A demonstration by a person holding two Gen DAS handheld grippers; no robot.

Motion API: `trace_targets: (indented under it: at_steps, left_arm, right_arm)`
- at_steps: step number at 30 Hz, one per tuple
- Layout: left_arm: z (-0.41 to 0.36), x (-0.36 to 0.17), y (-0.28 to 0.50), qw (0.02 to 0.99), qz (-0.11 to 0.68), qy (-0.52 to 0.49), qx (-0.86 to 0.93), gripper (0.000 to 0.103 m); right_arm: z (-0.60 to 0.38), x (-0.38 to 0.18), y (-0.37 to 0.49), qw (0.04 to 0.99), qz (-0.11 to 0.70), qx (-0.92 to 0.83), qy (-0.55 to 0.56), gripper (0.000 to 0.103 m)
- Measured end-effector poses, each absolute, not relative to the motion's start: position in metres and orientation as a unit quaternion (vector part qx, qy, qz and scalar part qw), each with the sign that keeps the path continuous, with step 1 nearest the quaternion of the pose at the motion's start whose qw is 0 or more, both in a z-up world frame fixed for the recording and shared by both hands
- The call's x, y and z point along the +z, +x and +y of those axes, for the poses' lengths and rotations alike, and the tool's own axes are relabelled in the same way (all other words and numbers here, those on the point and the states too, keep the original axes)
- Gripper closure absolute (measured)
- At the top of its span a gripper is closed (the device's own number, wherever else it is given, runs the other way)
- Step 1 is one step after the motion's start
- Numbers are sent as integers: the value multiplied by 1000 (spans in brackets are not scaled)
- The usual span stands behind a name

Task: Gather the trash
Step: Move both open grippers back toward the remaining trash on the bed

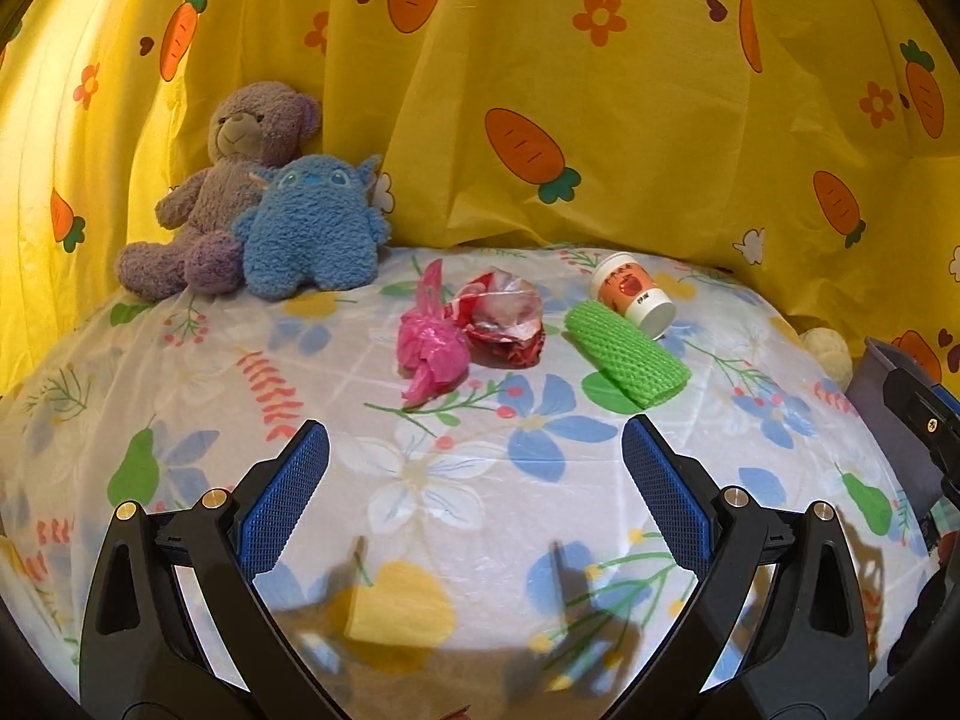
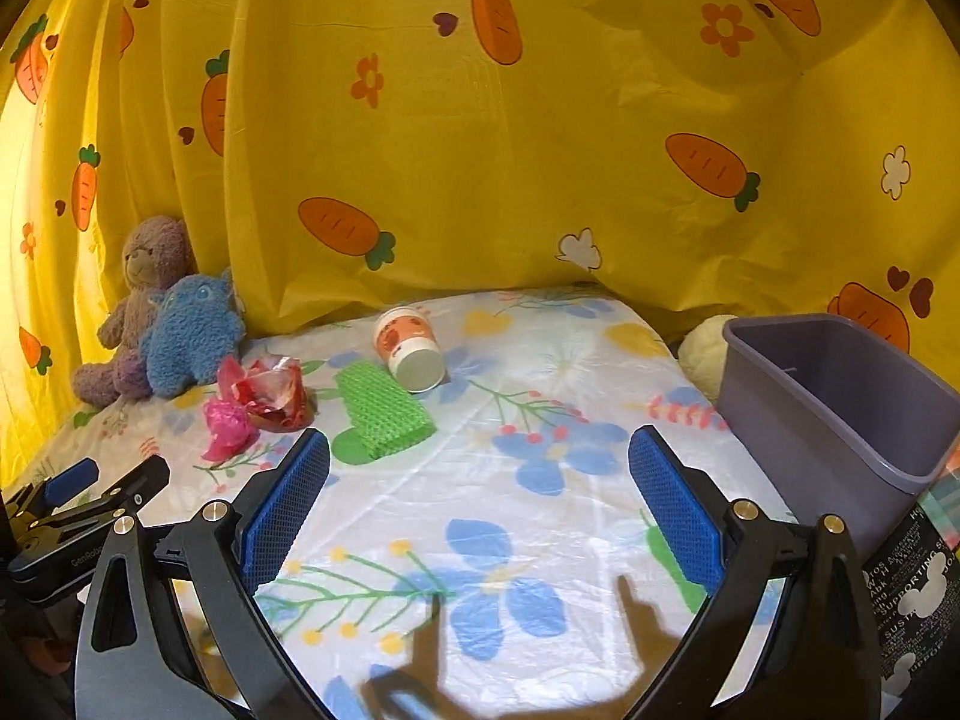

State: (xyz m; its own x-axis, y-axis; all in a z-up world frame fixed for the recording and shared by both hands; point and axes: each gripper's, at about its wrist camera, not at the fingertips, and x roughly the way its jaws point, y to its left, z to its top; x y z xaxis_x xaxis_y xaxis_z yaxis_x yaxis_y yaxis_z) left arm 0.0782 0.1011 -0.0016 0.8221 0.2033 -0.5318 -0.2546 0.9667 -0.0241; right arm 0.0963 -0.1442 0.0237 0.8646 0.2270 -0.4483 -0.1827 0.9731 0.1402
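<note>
Four pieces of trash lie on the flowered bedsheet: a pink plastic bag (image 1: 431, 341), a crumpled red and clear wrapper (image 1: 505, 317), a green foam net sleeve (image 1: 627, 353) and a tipped paper cup (image 1: 633, 294). They also show in the right wrist view: bag (image 2: 228, 420), wrapper (image 2: 273, 390), sleeve (image 2: 384, 408), cup (image 2: 409, 348). A grey-purple bin (image 2: 840, 402) stands at the right. My left gripper (image 1: 474, 450) is open and empty, short of the bag. My right gripper (image 2: 480, 456) is open and empty, right of the sleeve.
A purple teddy bear (image 1: 228, 180) and a blue plush toy (image 1: 312, 228) sit at the back left against a yellow carrot-print curtain (image 1: 600, 120). A cream plush (image 2: 708, 348) lies behind the bin. The left gripper's body (image 2: 78, 510) shows at the right view's left edge.
</note>
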Motion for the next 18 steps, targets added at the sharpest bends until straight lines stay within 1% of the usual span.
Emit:
trace_targets:
  at_steps: [9, 18]
  left_arm:
    - [126, 3, 80, 949, 276, -51, 142, 6]
    - [153, 6, 101, 945, 285, -60, 150, 6]
  right_arm:
    - [-102, 32, 109, 957, 254, 140, 16, 7]
    - [-59, 35, 140, 944, 278, 178, -28, 7]
